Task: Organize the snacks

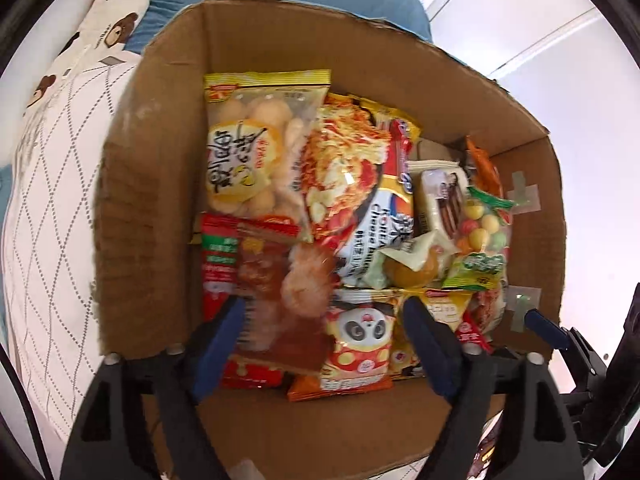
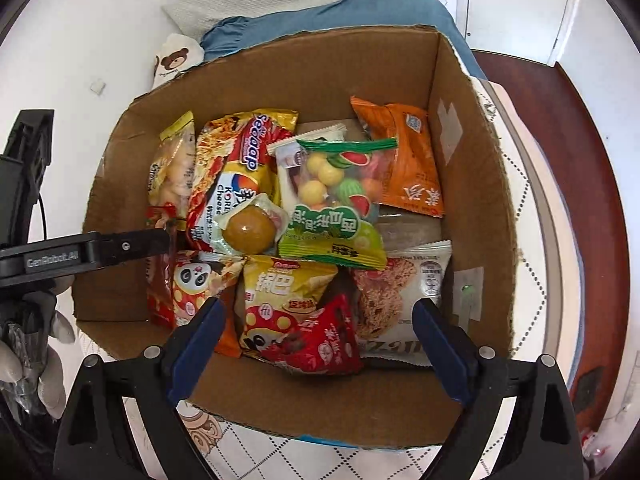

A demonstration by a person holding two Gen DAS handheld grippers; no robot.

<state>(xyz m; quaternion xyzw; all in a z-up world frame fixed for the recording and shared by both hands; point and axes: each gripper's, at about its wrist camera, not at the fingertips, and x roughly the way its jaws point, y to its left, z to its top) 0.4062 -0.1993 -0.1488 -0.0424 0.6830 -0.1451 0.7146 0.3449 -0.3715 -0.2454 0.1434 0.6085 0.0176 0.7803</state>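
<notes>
A cardboard box (image 1: 152, 184) (image 2: 472, 184) holds several snack packets. My left gripper (image 1: 324, 320) is open just above a red packet of brownish snacks (image 1: 272, 280), which lies blurred between its blue fingers (image 1: 218, 340) at the box's near left; no pad visibly touches it. The left gripper also shows in the right wrist view (image 2: 132, 246), reaching in over the box's left wall. My right gripper (image 2: 318, 320) is open and empty above the box's near edge, over a red triangular packet (image 2: 324, 340) and a yellow packet (image 2: 280, 292).
The box also holds a noodle packet (image 2: 236, 168), a candy-ball bag (image 2: 340, 184), an orange packet (image 2: 408, 156) and a panda packet (image 1: 360, 340). The box sits on a white patterned quilt (image 1: 48, 208) with a blue pillow (image 2: 320, 16) behind. A wooden bed edge (image 2: 560, 160) is at right.
</notes>
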